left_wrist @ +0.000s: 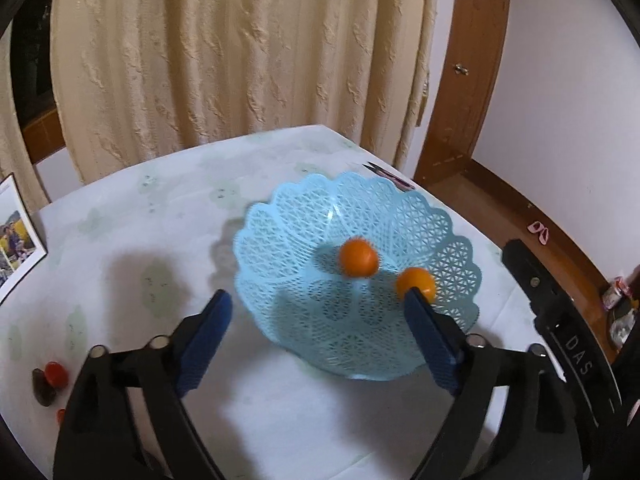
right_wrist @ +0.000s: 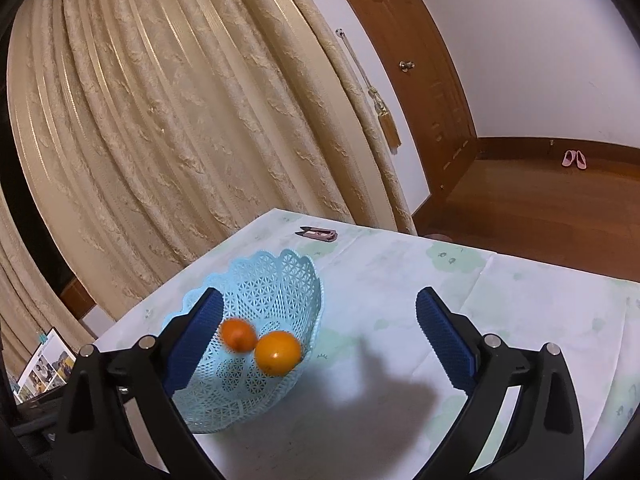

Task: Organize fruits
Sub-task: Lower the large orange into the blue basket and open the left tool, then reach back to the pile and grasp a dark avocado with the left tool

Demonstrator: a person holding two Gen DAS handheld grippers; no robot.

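Note:
A light blue lattice basket (left_wrist: 280,248) stands on the table and holds two oranges. One orange (left_wrist: 359,258) lies near its middle and looks blurred; the other orange (left_wrist: 415,282) lies toward its right wall. My left gripper (left_wrist: 318,304) is open and empty above the basket's near rim. In the right wrist view the basket (right_wrist: 280,276) sits at lower left with the blurred orange (right_wrist: 238,334) and the second orange (right_wrist: 278,352) inside. My right gripper (right_wrist: 320,314) is open and empty, just right of the basket. Small red and dark fruits (left_wrist: 50,380) lie at the table's left edge.
The table has a pale green-patterned cloth (left_wrist: 160,220). A small pink and black case (right_wrist: 318,234) lies behind the basket. A photo print (left_wrist: 16,236) lies at the left edge. A cream curtain (left_wrist: 240,60) hangs behind; the wooden floor (right_wrist: 540,208) is to the right.

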